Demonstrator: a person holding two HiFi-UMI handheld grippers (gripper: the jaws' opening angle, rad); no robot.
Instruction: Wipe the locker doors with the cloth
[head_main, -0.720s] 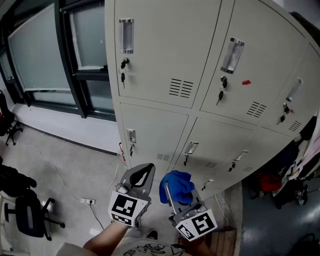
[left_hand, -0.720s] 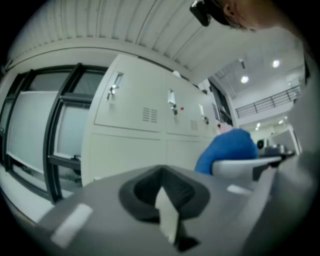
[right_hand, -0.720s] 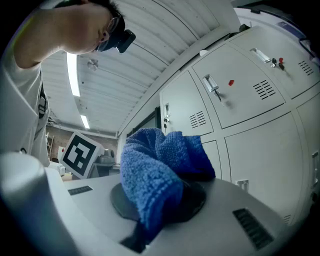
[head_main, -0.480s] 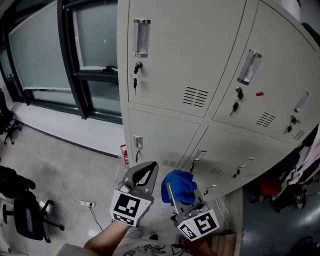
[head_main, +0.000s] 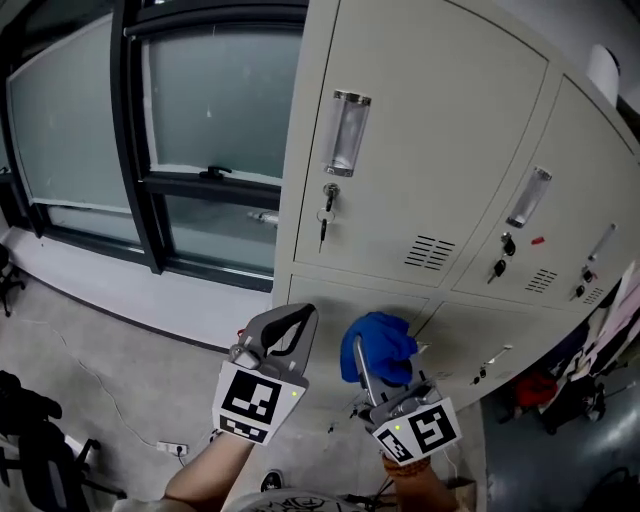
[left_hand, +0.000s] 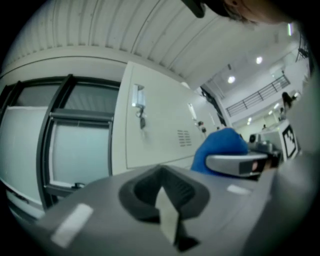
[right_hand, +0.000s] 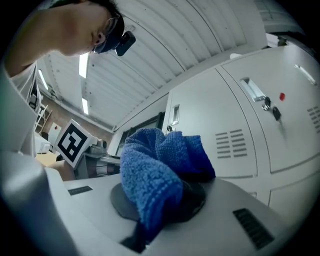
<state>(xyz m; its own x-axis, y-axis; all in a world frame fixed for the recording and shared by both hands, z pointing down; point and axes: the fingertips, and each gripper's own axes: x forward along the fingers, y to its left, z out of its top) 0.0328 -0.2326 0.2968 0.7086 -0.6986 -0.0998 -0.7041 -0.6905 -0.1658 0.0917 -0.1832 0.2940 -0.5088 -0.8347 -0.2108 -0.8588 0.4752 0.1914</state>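
A bank of beige locker doors (head_main: 440, 130) fills the upper right of the head view, each with a handle, key lock and vent slots. My right gripper (head_main: 372, 362) is shut on a bunched blue cloth (head_main: 380, 345), held a short way in front of the lower lockers. The cloth (right_hand: 160, 170) bulges out of the shut jaws in the right gripper view. My left gripper (head_main: 282, 335) sits beside it on the left, shut and holding nothing. In the left gripper view the cloth (left_hand: 220, 147) shows to the right, with a locker door (left_hand: 160, 125) beyond.
A dark-framed window (head_main: 150, 130) stands left of the lockers. Grey floor (head_main: 90, 360) lies below, with a cable and power strip (head_main: 170, 447). An office chair (head_main: 30, 450) is at the lower left. Clothes hang at the far right (head_main: 615, 330).
The head view has swung up and left, so the top-left locker door now sits centre. Both grippers rose slightly and shifted right, still side by side with the cloth held.
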